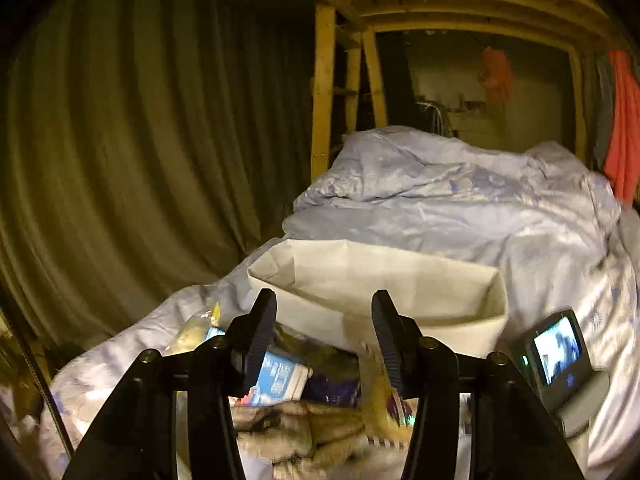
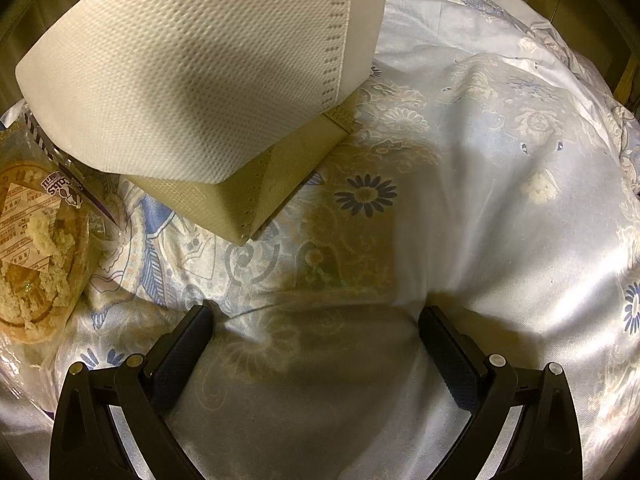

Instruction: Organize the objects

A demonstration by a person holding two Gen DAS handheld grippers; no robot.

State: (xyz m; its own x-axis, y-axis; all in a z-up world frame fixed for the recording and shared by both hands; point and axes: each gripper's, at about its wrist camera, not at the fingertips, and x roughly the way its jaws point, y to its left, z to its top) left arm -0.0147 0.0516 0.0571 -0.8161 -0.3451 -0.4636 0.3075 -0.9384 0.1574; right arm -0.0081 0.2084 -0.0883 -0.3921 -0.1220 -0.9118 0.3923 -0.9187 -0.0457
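Snack packets (image 1: 280, 376) lie in a loose heap on the pale blue flowered quilt (image 1: 460, 208), just in front of the white fabric bin (image 1: 376, 280), which stands upright and open-topped on the same quilt. Nearest the bin's front wall is a blue-and-white packet (image 1: 282, 374), with a yellowish clear bag (image 1: 200, 326) beside it on the side away from the bin and a dark purple wrapper tucked close under the bin's front edge; the lower packets are blurred and hard to tell apart. The left gripper (image 1: 324, 312) hangs above this heap, pointing toward the bin, its two fingers spread apart with nothing between them. A small device with a lit screen (image 1: 558, 350) sits on the quilt just beside the bin's right end. Behind the bin rise a wooden bed frame (image 1: 324, 92) and a dark curtain (image 1: 140, 120), with red cloth (image 1: 624, 120) hanging at the far right. In the right wrist view the bin (image 2: 192, 80) is seen from its outside corner, its textured wall filling the upper left, and a clear packet of round crumbly biscuits (image 2: 36, 256) lies against the quilt (image 2: 480, 160) beside the bin. The right gripper (image 2: 316, 318) hovers over bare quilt near the bin's corner, fingers wide apart and empty.
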